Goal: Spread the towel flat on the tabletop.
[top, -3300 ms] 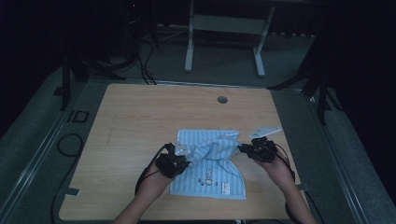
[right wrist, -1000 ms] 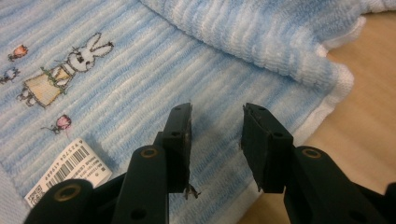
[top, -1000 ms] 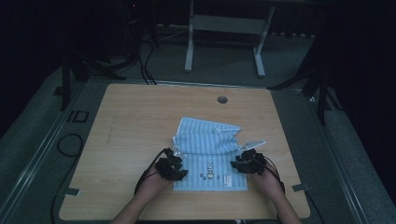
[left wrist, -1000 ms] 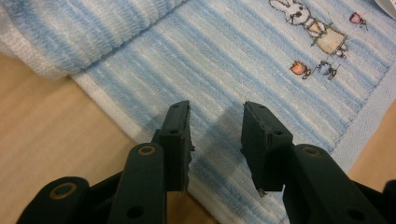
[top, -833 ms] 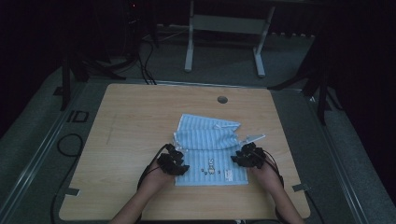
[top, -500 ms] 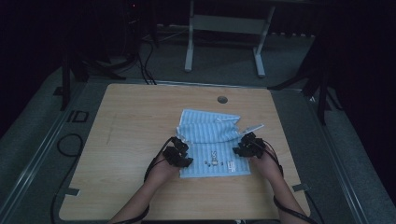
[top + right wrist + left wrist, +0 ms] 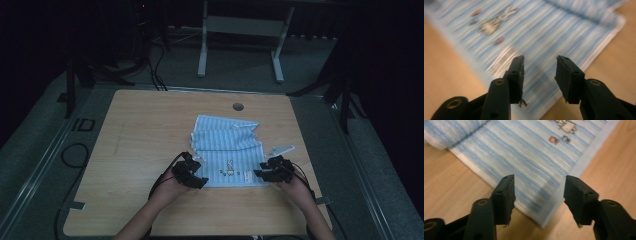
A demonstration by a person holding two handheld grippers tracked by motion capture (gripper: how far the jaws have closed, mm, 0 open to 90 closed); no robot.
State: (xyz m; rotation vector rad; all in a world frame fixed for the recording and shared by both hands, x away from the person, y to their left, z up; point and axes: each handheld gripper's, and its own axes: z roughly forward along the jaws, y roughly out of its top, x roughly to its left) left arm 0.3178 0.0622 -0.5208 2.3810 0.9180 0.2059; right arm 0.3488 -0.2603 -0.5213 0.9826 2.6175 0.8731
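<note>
A: The left gripper (image 7: 191, 173) and right gripper (image 7: 270, 171) sat at the near corners of the striped towel (image 7: 227, 150) on the bench (image 7: 140, 130), as seen from above?

B: Yes. In the left gripper view, its jaws had just been opening, nothing clamped, the towel's corner below the gap.

A: And the right gripper view?

B: Its jaws had been parting too, over the blurred towel, nothing pinched.

Two black tools are seen, the left tool (image 7: 189, 172) and the right tool (image 7: 274, 170), each built of matte black arms with round screw holes and blocky ridged pads (image 7: 505, 195), thin black cables being trailed from them, while the forearms are left bare of sleeves.
</note>
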